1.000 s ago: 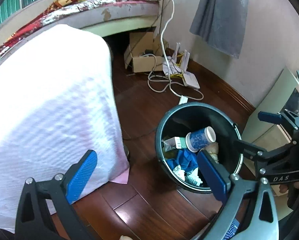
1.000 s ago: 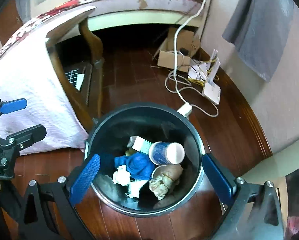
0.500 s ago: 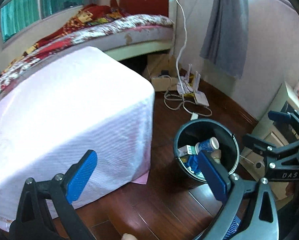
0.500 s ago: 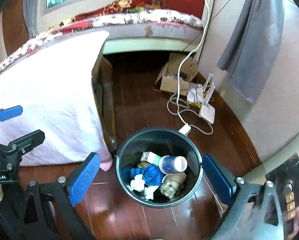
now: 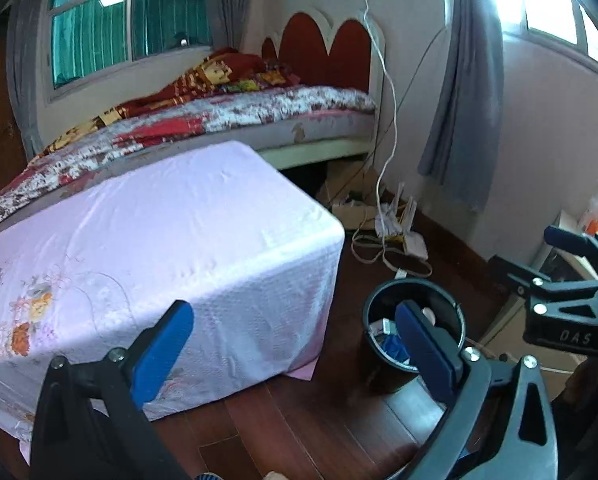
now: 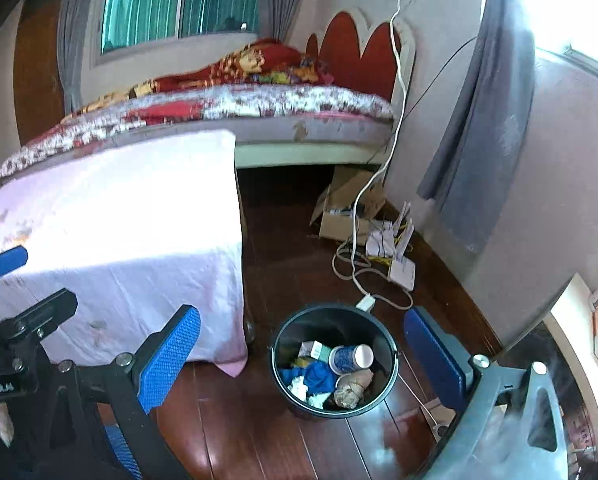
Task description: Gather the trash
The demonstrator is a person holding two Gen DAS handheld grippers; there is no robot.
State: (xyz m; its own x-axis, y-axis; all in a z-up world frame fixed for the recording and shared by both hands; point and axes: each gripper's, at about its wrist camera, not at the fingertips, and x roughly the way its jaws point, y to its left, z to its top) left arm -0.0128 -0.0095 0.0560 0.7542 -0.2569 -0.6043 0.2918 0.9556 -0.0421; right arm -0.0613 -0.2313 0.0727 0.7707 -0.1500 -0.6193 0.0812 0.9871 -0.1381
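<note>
Trash sits in the bin (image 6: 333, 364) on the floor beside the covered table (image 6: 139, 220): cup (image 6: 351, 358), carton (image 6: 314, 349), blue cloth (image 6: 315, 376), crumpled paper (image 6: 349, 388). All likely light and crushable; judged best taken at the bin rim. Left gripper (image 5: 295, 348) and right gripper (image 6: 299, 354) stand wide apart, empty. Legible writing: "DAS" on the right gripper body.

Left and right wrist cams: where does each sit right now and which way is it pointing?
Left wrist: on the left gripper, raised, facing the cloth-covered table and bed; own open blue fingers show, right gripper at the right edge.
Right wrist: on the right gripper, tilted down at the trash bin holding a paper cup; own open fingers show, left gripper at the left edge.
Shared: table, bed, bin, floor cables.
</note>
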